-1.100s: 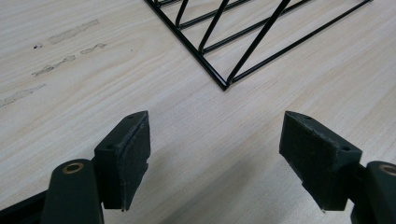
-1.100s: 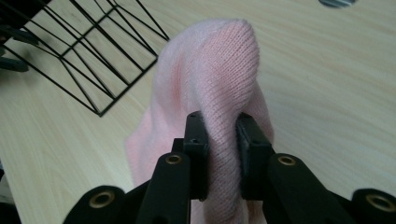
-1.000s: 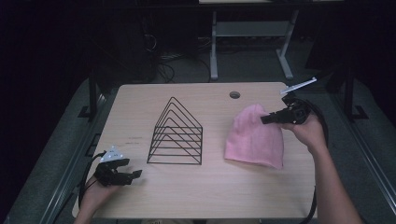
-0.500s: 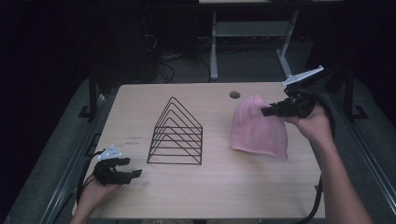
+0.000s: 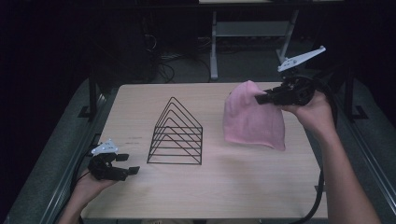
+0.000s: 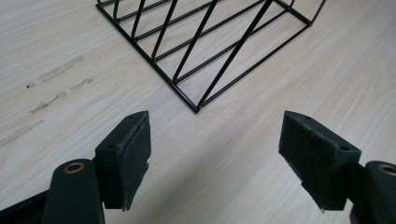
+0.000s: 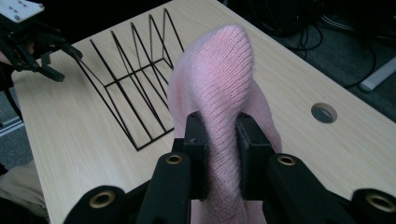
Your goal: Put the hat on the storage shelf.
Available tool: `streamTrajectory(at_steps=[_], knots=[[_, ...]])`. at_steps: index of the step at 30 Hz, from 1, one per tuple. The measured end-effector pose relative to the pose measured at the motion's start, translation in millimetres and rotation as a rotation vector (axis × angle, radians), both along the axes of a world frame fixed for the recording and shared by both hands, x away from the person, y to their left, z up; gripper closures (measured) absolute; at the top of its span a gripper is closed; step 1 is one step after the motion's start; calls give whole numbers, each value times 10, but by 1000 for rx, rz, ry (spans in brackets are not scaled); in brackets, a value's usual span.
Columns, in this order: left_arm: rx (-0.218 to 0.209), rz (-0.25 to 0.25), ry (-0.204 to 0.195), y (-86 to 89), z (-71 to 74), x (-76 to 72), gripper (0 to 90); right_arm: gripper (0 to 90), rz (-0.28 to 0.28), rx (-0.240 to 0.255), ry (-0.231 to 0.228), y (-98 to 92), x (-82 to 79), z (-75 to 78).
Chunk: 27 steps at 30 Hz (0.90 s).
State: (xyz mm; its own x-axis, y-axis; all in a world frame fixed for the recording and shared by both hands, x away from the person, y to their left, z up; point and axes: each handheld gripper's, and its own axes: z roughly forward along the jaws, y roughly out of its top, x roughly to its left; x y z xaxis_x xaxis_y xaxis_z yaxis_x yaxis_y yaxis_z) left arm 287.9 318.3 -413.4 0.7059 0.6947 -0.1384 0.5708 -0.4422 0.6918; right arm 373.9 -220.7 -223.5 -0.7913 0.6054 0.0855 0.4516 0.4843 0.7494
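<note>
A pink knitted hat (image 5: 252, 119) hangs over the right half of the table, pinched near its top by my right gripper (image 5: 259, 97), which is shut on it; its lower edge still brushes the tabletop. In the right gripper view the pink knitted hat (image 7: 219, 70) bulges up between the two pads (image 7: 196, 149). A black wire rack (image 5: 176, 133) of triangular dividers stands mid-table. My left gripper (image 5: 130, 164) hovers low at the table's front left corner, open with nothing between its pads (image 6: 135, 149), and the wire rack's corner (image 6: 196, 108) lies just ahead of it.
The light wooden table (image 5: 233, 186) has a round cable hole (image 7: 323, 112) near its far edge. Faint scuff marks (image 6: 56, 88) lie on the wood by the left gripper. A cable (image 5: 320, 186) trails from the right gripper along the forearm. Dark floor and desk legs lie beyond.
My right gripper has risen with the pink hat, pulling it from lying flat up into a hanging drape. The left gripper has lifted slightly at the front left corner.
</note>
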Motion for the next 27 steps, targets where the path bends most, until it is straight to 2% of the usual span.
streamTrajectory(at_steps=[1, 3, 4, 6, 7, 8, 12, 20, 21, 23, 27], knots=[[0, 0, 0, 0, 0, 0, 254, 766, 0, 0, 0, 0, 0, 0], [-4, -6, 9, 3, 47, 11, 254, 766, 10, -3, -7, 56, -6, 64], [-18, -8, 14, 2, 101, 23, 253, 766, 22, -8, -19, 116, -10, 135], [-22, -10, 16, 1, 130, 28, 253, 766, 25, -12, -24, 145, -14, 174], [-18, -20, 18, 3, 161, 36, 252, 765, 39, -10, -34, 202, -20, 247], [-25, -21, 23, -6, 188, 41, 252, 765, 39, -10, -34, 202, -20, 247], [-26, -58, 14, -41, 341, 60, 251, 765, 75, -2, -67, 346, -35, 424], [-12, -81, 6, -89, 566, 118, 252, 766, 131, -2, -118, 610, -66, 703], [-12, -88, 1, -97, 598, 127, 252, 766, 131, -2, -118, 610, -66, 703], [-3, -103, -7, -117, 665, 139, 258, 765, 154, 4, -135, 715, -78, 798], [-11, -111, -5, -165, 821, 174, 259, 765, 188, 14, -153, 858, -94, 897]])
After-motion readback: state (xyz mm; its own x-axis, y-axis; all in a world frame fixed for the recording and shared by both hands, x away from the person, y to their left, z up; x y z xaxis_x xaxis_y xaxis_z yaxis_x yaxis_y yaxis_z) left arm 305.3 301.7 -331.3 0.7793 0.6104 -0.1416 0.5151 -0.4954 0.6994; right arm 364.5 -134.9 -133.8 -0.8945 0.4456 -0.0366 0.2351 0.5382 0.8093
